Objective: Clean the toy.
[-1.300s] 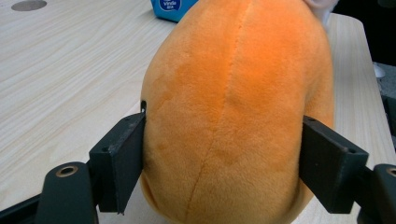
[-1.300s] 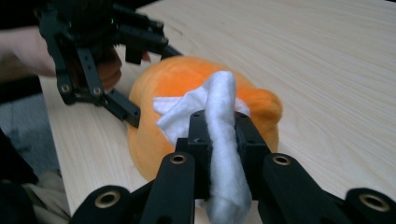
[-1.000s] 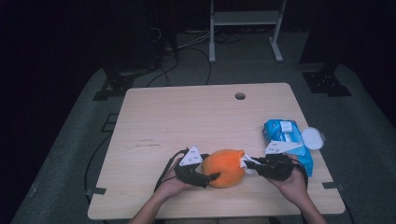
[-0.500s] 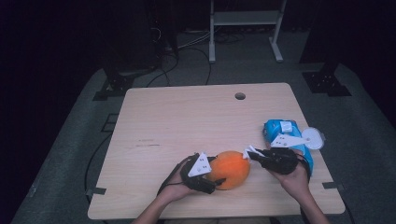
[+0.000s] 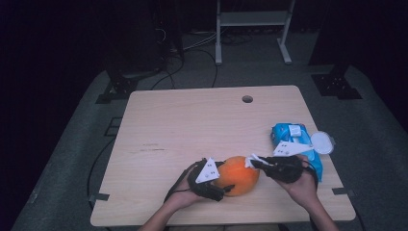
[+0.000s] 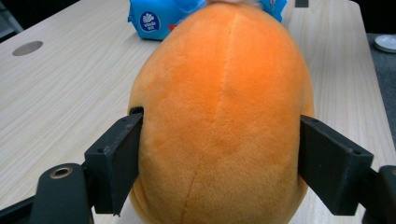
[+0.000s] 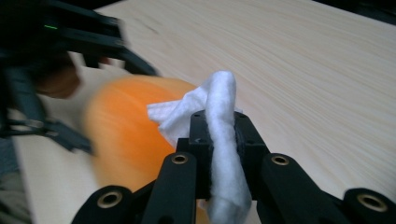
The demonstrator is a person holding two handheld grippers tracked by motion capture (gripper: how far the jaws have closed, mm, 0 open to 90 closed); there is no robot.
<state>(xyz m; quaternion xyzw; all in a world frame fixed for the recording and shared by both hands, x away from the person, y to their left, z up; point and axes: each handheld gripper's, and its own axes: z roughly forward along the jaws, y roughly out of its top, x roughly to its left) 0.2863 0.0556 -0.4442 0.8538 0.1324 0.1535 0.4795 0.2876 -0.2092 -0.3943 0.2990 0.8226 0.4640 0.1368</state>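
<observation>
Orange plush toy (image 5: 236,174) on near edge of bench (image 5: 192,120), clamped across its width by left tongs (image 6: 219,154), directly left of right tongs (image 7: 219,140) pinched shut on white wipe (image 7: 219,107) touching toy's top.

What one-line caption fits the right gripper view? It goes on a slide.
Right gripper clamps a folded white wipe beside the orange plush toy on the wooden table.
</observation>
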